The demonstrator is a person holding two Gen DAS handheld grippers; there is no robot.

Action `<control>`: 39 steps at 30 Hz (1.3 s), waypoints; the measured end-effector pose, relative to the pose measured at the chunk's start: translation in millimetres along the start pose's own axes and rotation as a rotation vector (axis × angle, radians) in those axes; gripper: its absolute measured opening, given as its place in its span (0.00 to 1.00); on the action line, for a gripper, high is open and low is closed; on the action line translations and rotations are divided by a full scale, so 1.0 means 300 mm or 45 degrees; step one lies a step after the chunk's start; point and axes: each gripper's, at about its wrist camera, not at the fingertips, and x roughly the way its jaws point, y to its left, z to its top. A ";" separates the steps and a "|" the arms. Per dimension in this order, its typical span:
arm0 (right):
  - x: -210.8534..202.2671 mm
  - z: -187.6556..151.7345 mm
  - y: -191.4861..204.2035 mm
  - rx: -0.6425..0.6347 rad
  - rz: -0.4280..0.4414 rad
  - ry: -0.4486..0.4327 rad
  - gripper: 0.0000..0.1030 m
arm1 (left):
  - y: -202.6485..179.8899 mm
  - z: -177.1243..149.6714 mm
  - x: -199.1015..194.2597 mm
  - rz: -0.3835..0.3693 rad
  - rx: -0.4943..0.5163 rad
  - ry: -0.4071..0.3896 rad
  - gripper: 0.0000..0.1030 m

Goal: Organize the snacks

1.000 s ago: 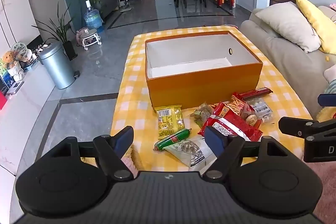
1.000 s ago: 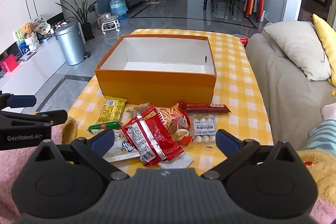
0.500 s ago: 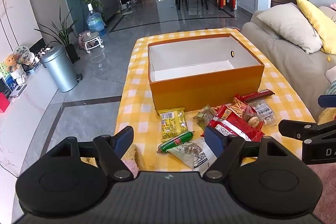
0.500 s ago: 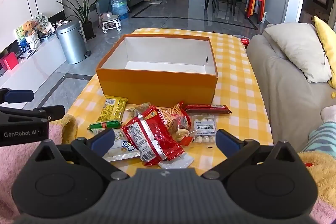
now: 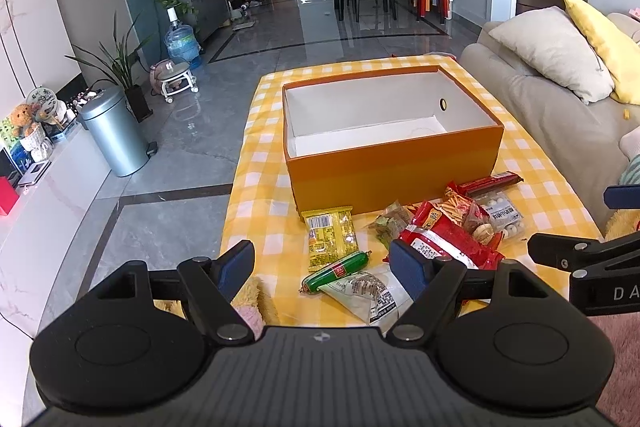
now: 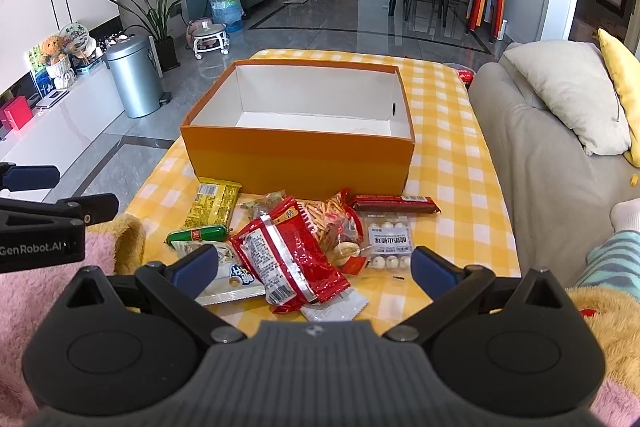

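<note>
**Snacks heaped at the table's near edge, box empty**

We hold two tongs above the near edge of a table (image 5: 256,163) covered in yellow check cloth. The left tongs (image 5: 322,263) are spread wide with nothing between their fingers; the right tongs (image 6: 314,265) are spread wide too and grip nothing.

An orange box (image 6: 298,159) stands in the middle of the table, white inside and holding nothing. The snacks lie in a loose heap between the box and the near edge: a yellow packet (image 6: 214,205) toward the left edge, a green sausage (image 6: 198,235) just beside it, a big red bag (image 6: 286,253) overlapping a bag of sticks (image 6: 326,217), a pack of white balls (image 6: 390,241) and a dark bar (image 6: 394,203) toward the right edge.

We judge nothing is packed yet. The wrappers overlap and look slippery, so a grab may pinch two at once or drag neighbours off the near edge. The sausage could roll away from closing fingers.
</note>
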 end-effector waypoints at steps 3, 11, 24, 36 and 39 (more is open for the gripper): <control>0.004 -0.002 -0.001 0.001 -0.003 0.001 0.96 | 0.000 0.000 0.000 0.002 -0.002 0.000 0.87; 0.008 -0.002 -0.006 0.012 -0.005 0.007 0.96 | -0.005 -0.005 0.005 -0.003 -0.001 0.008 0.87; 0.013 -0.005 -0.005 0.017 -0.005 0.013 0.96 | -0.019 -0.007 0.013 -0.007 0.001 0.011 0.87; 0.018 -0.008 -0.004 0.022 -0.003 0.021 0.96 | -0.023 -0.008 0.012 -0.009 -0.003 0.017 0.87; 0.021 -0.010 -0.002 0.022 -0.001 0.026 0.96 | -0.026 -0.009 0.013 -0.009 -0.002 0.019 0.87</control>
